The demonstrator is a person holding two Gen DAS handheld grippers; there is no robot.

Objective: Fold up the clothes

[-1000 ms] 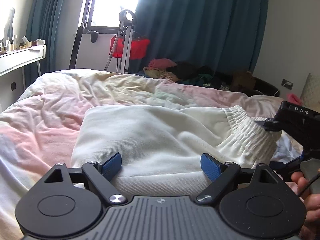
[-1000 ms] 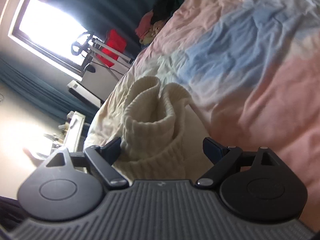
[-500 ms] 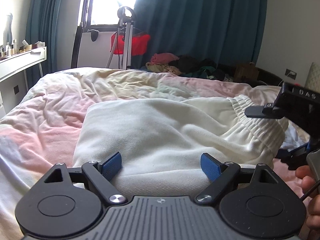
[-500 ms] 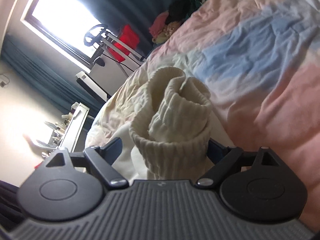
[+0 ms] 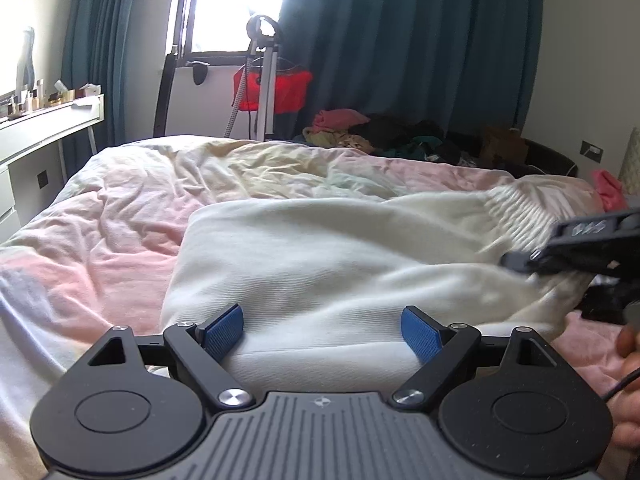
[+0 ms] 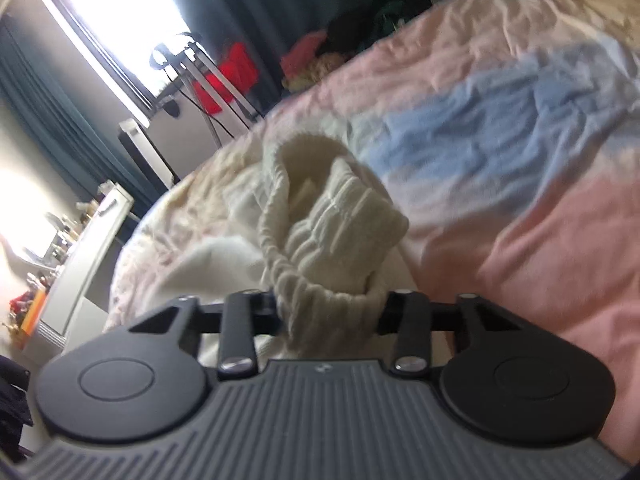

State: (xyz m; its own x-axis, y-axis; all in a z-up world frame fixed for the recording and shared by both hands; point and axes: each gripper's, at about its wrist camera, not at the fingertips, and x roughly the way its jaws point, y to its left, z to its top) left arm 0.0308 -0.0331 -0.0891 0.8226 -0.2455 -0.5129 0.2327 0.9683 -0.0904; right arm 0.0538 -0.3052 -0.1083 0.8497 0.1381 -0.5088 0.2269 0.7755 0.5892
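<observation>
Both claws differ: the right claw [image 6: 328, 308] has just closed onto the cream garment's [image 5: 340, 264] ribbed waistband [image 6: 340, 232]; the left claw [image 5: 322, 332] stays wide apart.

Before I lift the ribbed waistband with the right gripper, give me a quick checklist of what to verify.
1. Right gripper on the ribbed waistband: ok. Its jaws have just been closing and the bunched band sits between them.
2. Both waistband layers caught: cannot tell; the pads are hidden behind the fabric.
3. Left gripper ready to pin: not ok. Its jaws stand open over the cream garment, gripping nothing.
4. Garment lying flat: ok through the body, bunched at the waistband end.
5. Room on the duvet for the fold: ok.
6. Picture sharp enough to judge the grip: not ok, the right wrist view is blurred.
</observation>
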